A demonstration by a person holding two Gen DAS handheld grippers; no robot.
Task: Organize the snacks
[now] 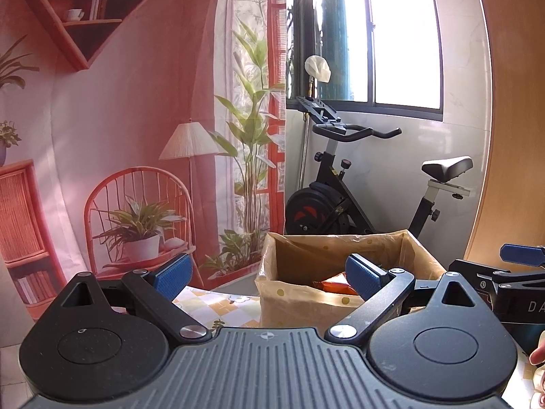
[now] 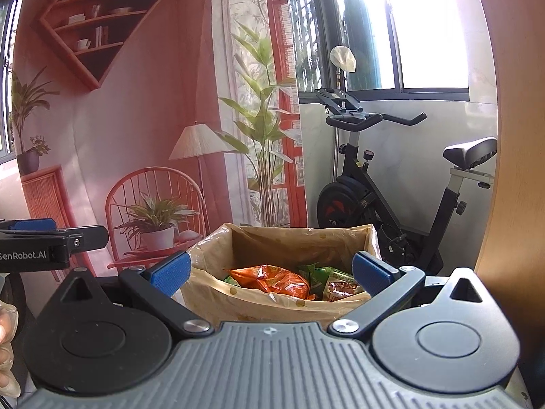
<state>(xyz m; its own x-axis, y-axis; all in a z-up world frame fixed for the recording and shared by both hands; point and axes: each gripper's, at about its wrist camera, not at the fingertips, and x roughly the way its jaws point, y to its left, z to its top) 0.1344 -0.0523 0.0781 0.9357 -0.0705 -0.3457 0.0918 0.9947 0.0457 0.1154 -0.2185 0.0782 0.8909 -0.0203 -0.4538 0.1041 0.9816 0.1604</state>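
A brown cardboard box (image 2: 269,301) lined with clear dotted plastic stands just ahead of both grippers. Inside it lie an orange snack bag (image 2: 272,281), a green bag (image 2: 311,272) and a red-brown packet (image 2: 342,289). My right gripper (image 2: 270,274) is open, its blue pads wide apart over the near rim, nothing between them. My left gripper (image 1: 267,277) is also open and empty, left of the box (image 1: 306,303), where only an orange bag (image 1: 335,286) shows. The right gripper (image 1: 511,272) appears at the right edge of the left wrist view.
The box rests on a table with a yellow checked cloth (image 1: 221,306). Behind hang a printed pink room backdrop (image 1: 136,119) and an exercise bike (image 1: 357,197) under a window. A wooden panel (image 2: 511,136) rises at the right. A hand (image 2: 6,341) shows at the left edge.
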